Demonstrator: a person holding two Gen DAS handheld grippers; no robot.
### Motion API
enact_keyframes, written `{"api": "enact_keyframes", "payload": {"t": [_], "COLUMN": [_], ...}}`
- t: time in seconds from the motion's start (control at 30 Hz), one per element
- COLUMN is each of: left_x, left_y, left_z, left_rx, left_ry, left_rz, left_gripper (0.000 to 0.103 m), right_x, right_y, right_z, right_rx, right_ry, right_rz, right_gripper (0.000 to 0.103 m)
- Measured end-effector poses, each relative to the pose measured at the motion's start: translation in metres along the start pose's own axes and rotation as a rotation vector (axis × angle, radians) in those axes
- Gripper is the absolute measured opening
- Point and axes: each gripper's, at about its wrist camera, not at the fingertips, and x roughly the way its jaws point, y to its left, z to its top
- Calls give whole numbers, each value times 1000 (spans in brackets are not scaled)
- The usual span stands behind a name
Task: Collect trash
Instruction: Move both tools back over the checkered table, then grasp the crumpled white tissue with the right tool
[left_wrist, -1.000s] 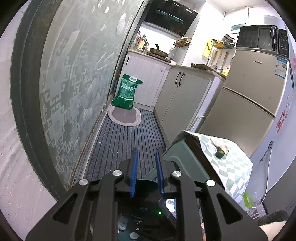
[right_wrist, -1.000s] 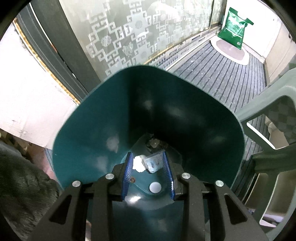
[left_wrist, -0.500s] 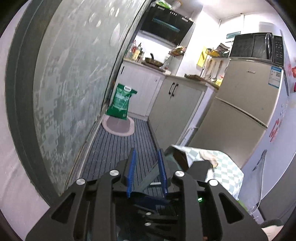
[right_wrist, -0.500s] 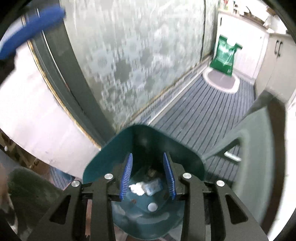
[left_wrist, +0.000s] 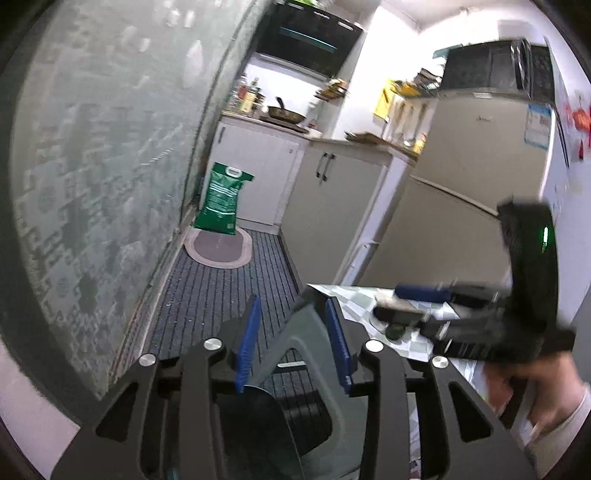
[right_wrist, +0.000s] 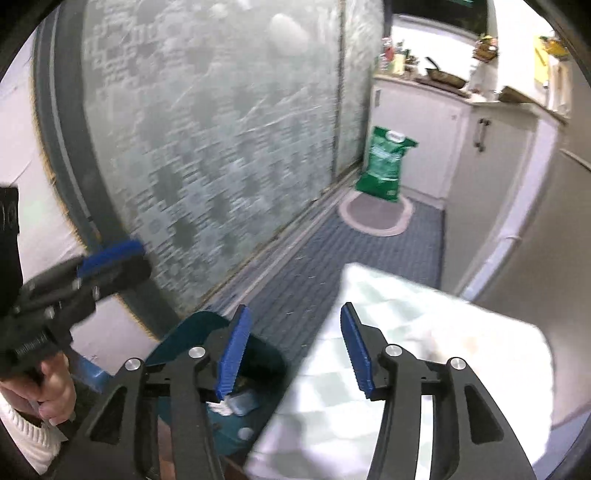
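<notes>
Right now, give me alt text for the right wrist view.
The right gripper, opening and empty, hangs above a teal bin holding scraps and a checked table. The left gripper shows at left, a green bag beyond.

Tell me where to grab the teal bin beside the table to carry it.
On the teal bin, probably the top rim of its raised wall, approached from above: it stands upright with its mouth open, and that thin curved wall is the one part narrow enough to pinch.
</notes>
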Motion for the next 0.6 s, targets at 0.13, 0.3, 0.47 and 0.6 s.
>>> {"api": "enact_keyframes", "payload": {"t": [0.13,0.3,0.47,0.6], "left_x": [23,53,83,103], "left_y": [-21,-50,-72,-84], "left_z": [-5,-8,-18,-27], "left_rx": [29,81,100,115], "left_ry": [49,120,207,270], "left_rz": [-15,-39,-63,-76], "left_gripper": [43,49,49,49], "right_x": [-16,-25,-19,-5], "right_y": [-47,-94,-120,-135], "right_z": [5,5,-5,-15], "right_rx": [32,94,130,161], "right_ry": [-11,-24,-6,25], "right_rz": [-45,-61,-65,-41], "right_gripper": [55,56,56,56]}}
